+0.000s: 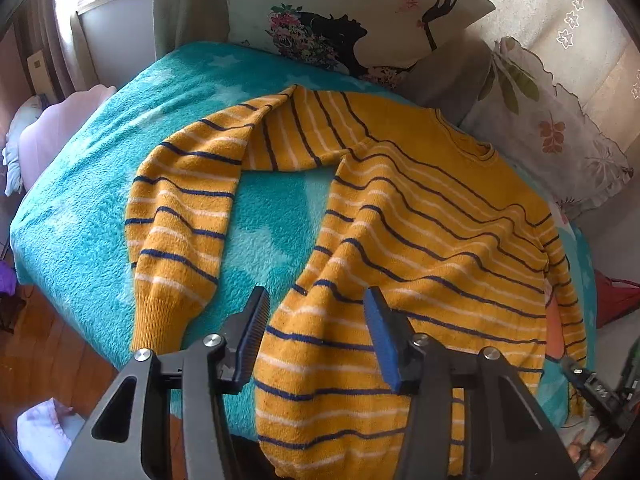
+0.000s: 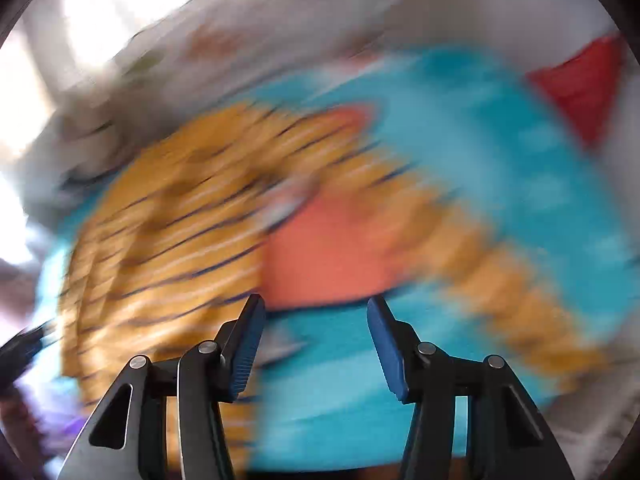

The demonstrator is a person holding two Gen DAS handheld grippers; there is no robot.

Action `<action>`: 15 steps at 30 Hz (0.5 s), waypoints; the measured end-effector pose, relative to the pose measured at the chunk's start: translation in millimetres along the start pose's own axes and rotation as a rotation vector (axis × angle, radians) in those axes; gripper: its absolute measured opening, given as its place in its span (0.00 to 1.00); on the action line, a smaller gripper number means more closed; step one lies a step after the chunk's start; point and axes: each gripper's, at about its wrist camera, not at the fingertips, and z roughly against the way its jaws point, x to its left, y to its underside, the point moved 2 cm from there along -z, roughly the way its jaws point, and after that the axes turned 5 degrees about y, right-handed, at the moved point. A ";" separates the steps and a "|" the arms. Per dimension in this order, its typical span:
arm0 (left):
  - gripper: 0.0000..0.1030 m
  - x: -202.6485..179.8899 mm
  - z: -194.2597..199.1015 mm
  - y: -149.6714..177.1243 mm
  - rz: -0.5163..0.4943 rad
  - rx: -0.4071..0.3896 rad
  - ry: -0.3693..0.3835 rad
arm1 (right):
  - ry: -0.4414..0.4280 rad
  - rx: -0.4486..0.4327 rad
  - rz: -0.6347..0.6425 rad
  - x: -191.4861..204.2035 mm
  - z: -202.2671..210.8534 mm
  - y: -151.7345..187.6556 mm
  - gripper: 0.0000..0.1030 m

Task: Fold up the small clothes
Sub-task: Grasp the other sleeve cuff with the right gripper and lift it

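My left gripper (image 1: 316,332) and right gripper (image 2: 316,340) are spread wide, holding nothing. The sweater (image 1: 420,220) lies flat; next I should pinch the sleeve (image 1: 180,216) at 9 o'clock.

Mustard-yellow knit sweater (image 1: 420,216) with navy and white stripes, spread flat across frame centre and right. Neckline toward upper right. One sleeve (image 1: 180,220) bent down at left, ribbed cuff at lower left. Hem at bottom centre.

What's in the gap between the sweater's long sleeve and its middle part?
In the left wrist view, only fluffy turquoise blanket shows between the mustard striped knitted sweater's sleeve and body.
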 end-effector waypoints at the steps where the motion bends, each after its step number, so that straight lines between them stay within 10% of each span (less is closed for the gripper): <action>1: 0.47 0.2 1.6 1.1 0.002 -0.002 -0.003 | -0.003 0.017 0.014 8.3 -10.6 2.5 0.55; 3: 0.49 3.0 5.8 2.3 0.010 -0.012 -0.014 | -0.030 0.066 0.043 22.9 -31.0 4.9 0.48; 5: 0.50 8.4 8.7 1.6 0.026 -0.021 -0.029 | -0.075 0.111 0.064 31.8 -36.5 16.4 0.08; 15: 0.51 61.4 25.2 -4.6 0.166 -0.079 -0.104 | 0.106 0.119 0.035 -25.3 -8.9 36.9 0.05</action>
